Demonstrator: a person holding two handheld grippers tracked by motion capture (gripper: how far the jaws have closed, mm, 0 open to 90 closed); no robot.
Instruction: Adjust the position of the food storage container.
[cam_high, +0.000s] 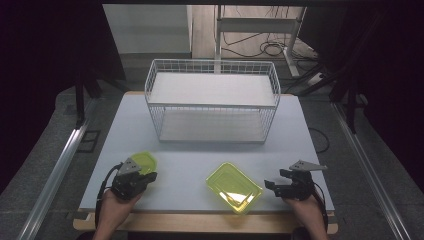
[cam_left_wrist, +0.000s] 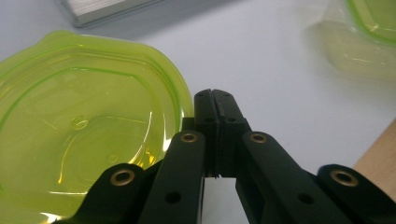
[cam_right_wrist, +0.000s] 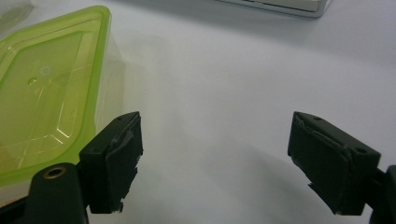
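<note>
A round yellow-green lid (cam_high: 143, 161) lies on the white table at the front left. My left gripper (cam_high: 149, 176) sits at its near edge, held by a hand. In the left gripper view the lid (cam_left_wrist: 79, 126) lies at the left, and the left gripper (cam_left_wrist: 215, 95) is shut just right of its rim with nothing between the jaws. A rectangular yellow-green container (cam_high: 234, 187) stands at the front centre. My right gripper (cam_high: 275, 179) rests to its right, open wide. The right gripper view has the container (cam_right_wrist: 42, 88) left of the open right gripper (cam_right_wrist: 215, 140).
A white wire basket (cam_high: 212, 101) with two levels stands at the back middle of the table (cam_high: 300, 135). The table's wooden front edge (cam_high: 200, 222) runs below the hands. Metal rails flank the table, and cables lie on the floor behind.
</note>
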